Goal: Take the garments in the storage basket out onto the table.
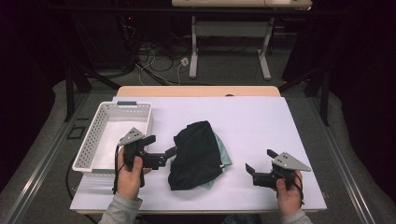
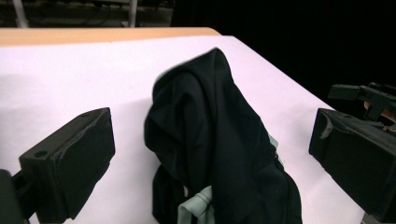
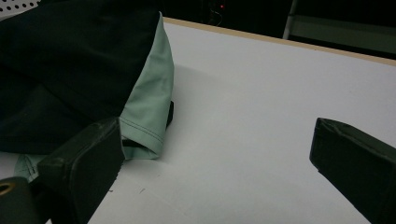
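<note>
Lying crumpled in the middle of the white counter (image 1: 261, 121), the dark garment (image 1: 196, 154) covers a pale green garment (image 1: 225, 156) whose hem peeks out along its right side and near edge. Both pieces look like thin, soft knit cloth: light, limp, and prone to slide over one another, so expect them to drape and trail rather than lift as a stiff bundle. From the left gripper view the dark cloth (image 2: 219, 140) heaps into a raised fold toward its far end, and that ridge is probably the best place to pinch, since a bite there gathers several layers. The flat edges would likely slip out of the pads.

Your left gripper (image 1: 163, 156) sits just beside the heap's left edge, released, its jaws spread wide with nothing pressed between them; the cloth lies ahead of them, not clamped. Your right gripper (image 1: 257, 170) rests apart from the pile on the bare counter, also released and empty, pointing toward the green hem (image 3: 149, 107) that lies close to its left jaw.

Behind your left hand (image 1: 130, 175), the white perforated basket (image 1: 91, 140) stands at the counter's left edge, near the garments, and appears empty inside.
</note>
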A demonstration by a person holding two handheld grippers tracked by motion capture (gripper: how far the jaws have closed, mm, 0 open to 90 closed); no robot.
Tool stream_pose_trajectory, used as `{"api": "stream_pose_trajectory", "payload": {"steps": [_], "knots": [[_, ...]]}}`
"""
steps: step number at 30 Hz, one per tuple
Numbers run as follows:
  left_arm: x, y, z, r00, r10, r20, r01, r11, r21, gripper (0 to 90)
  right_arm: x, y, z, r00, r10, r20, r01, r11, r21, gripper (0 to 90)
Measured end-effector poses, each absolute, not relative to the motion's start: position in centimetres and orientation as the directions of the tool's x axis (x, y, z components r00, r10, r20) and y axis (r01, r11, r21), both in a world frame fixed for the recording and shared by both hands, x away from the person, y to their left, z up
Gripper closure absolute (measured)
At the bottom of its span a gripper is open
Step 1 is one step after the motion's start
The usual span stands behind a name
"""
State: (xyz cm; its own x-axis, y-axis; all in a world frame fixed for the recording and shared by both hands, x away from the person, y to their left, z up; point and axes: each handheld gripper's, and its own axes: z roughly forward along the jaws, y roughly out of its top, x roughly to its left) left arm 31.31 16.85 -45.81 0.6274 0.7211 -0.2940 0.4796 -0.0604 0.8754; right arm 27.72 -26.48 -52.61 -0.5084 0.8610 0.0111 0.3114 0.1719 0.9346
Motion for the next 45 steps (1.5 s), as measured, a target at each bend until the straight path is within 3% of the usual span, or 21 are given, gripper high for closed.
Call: {"api": "stream_pose_trajectory", "payload": {"steps": [16,45], "knots": [[31.8,21.2,-45.5,0.566,0.782,-0.261,0.452,-0.029,0.892,0.4,27.8,-26.6,-52.6,-0.509,0.861,0.009,0.309,0.172,0.935,2.5],[33.1,25.6,-47.8,0.445,0.835,-0.324,0.504,0.065,0.861,0.4,28.0,-26.6,-52.9,-0.506,0.862,0.019,0.327,0.171,0.929,2.5]]}}
